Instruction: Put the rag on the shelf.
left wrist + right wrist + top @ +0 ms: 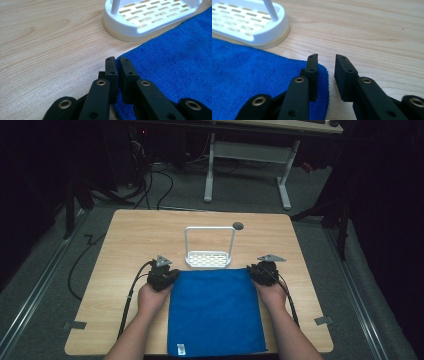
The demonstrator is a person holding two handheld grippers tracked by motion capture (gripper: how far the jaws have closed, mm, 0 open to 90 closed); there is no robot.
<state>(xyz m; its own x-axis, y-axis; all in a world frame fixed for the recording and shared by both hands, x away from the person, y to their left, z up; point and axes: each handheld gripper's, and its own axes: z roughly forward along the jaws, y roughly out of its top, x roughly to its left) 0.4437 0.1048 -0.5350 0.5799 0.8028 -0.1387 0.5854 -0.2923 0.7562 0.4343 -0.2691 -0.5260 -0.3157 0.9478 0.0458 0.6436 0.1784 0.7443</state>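
Note:
A blue cloth (215, 312) lies flat on the near half of the wooden table (140, 235). Just beyond its far edge stands a white slotted rack (207, 259) with a tall wire handle. My left gripper (162, 276) is at the cloth's far left corner. In the left gripper view its jaws (117, 60) stand almost together, with the edge of the cloth (175, 62) running in between them. My right gripper (262, 271) is at the far right corner. In the right gripper view it (327, 57) is open, one jaw over the cloth's rounded corner (249, 77) and the other over bare wood.
The rack (150, 17) sits close ahead of both grippers, its base (249, 25) touching the cloth's far edge. A small dark round spot (238, 225) lies behind the rack. A white-legged desk (247, 155) stands beyond the table, with cables on the floor at left.

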